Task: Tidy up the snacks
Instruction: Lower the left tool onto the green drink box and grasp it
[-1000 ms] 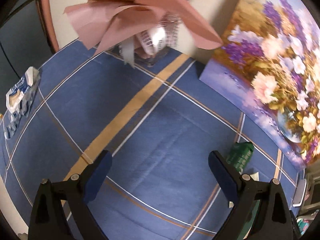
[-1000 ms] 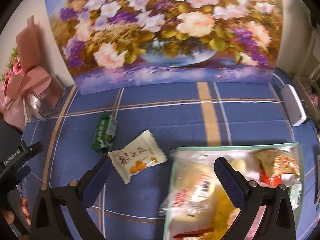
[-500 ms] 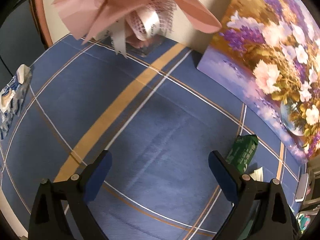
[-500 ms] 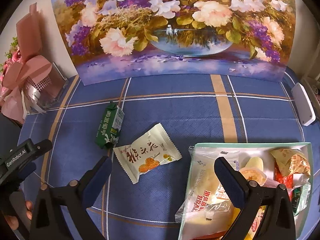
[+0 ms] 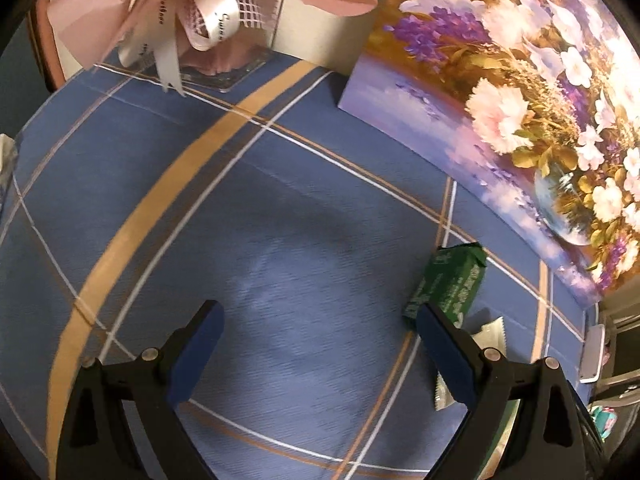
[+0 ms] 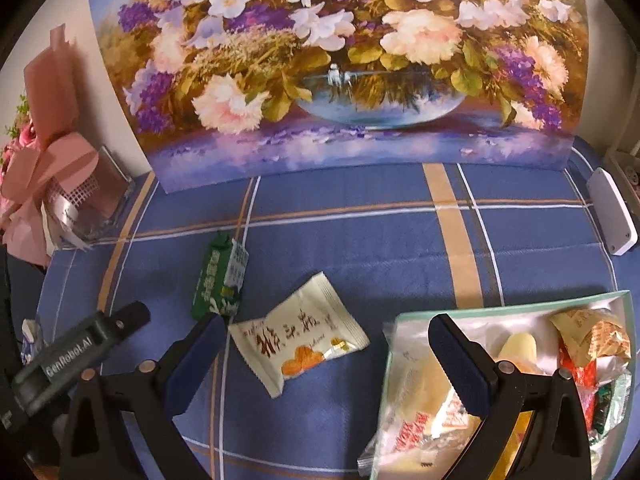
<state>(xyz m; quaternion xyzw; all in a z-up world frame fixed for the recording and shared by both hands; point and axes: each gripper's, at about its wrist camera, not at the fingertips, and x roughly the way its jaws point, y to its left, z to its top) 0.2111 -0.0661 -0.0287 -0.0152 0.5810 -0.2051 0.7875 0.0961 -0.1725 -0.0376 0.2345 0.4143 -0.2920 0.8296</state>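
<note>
On the surface (image 6: 360, 240), covered by a blue woven cloth crossed with tan and white stripes, we see a green carton (image 6: 219, 276) lying flat and, just beside it, a white crinkle-edged snack packet (image 6: 298, 346) with an orange print. Our right hand-held gripper (image 6: 326, 356) hangs over them with its jaws spread wide and empty, its padded blue fingers (image 6: 194, 360) flanking the packet. To the right sits a shallow pale-green tray (image 6: 480, 310), rectangular, filled with glossy plastic-wrapped snacks. Our left hand-held gripper (image 5: 318, 350) is also wide and holds nothing, over bare cloth; the carton (image 5: 452, 284) lies just beyond its right finger, with the packet's edge (image 5: 492, 332) peeking behind. A flower painting (image 6: 340, 60) leans at the back, a pink paper bouquet (image 6: 48, 160) in a clear square vase stands at the left, and a smooth white box (image 6: 612, 210) lies at the right edge.
</note>
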